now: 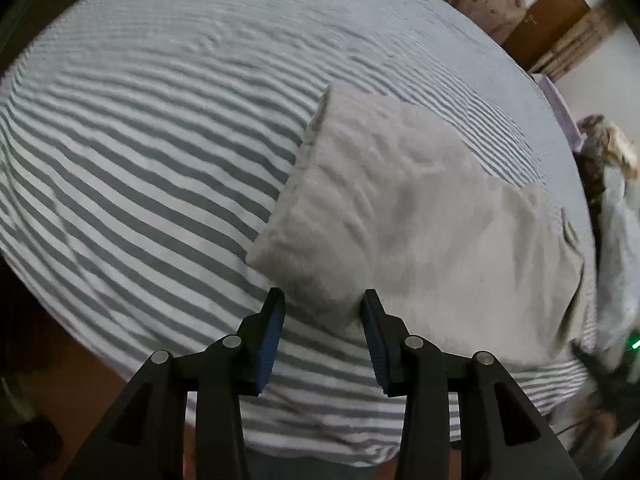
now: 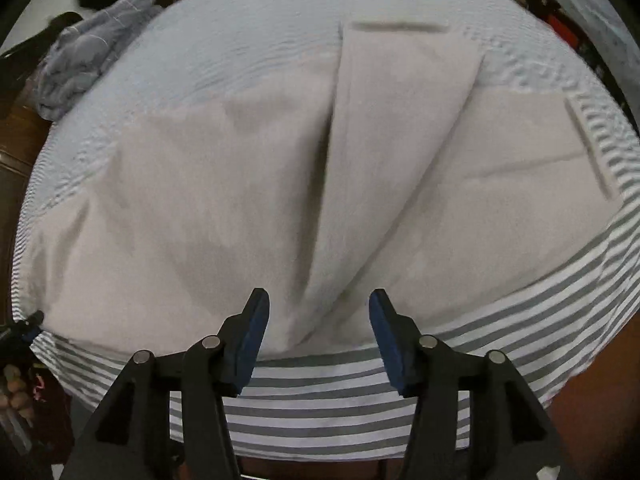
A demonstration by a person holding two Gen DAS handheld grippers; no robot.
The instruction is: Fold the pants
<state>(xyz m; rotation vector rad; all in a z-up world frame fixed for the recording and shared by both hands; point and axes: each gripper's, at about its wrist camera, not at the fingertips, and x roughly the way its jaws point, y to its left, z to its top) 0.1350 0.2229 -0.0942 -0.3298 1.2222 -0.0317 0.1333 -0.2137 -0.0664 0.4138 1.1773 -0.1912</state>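
Two grippers hang over a bed covered with a grey-and-white striped sheet [image 1: 160, 168], where the beige pants [image 2: 248, 208] lie spread flat, one part folded over the rest. The left gripper [image 1: 323, 300] has its jaws apart above the near corner of the pants, nothing pinched between its blue pads. The right gripper [image 2: 319, 300] is likewise parted over the near edge of the fabric, gripping nothing. A bluish cloth [image 2: 88, 40] lies crumpled by the bed's far corner.
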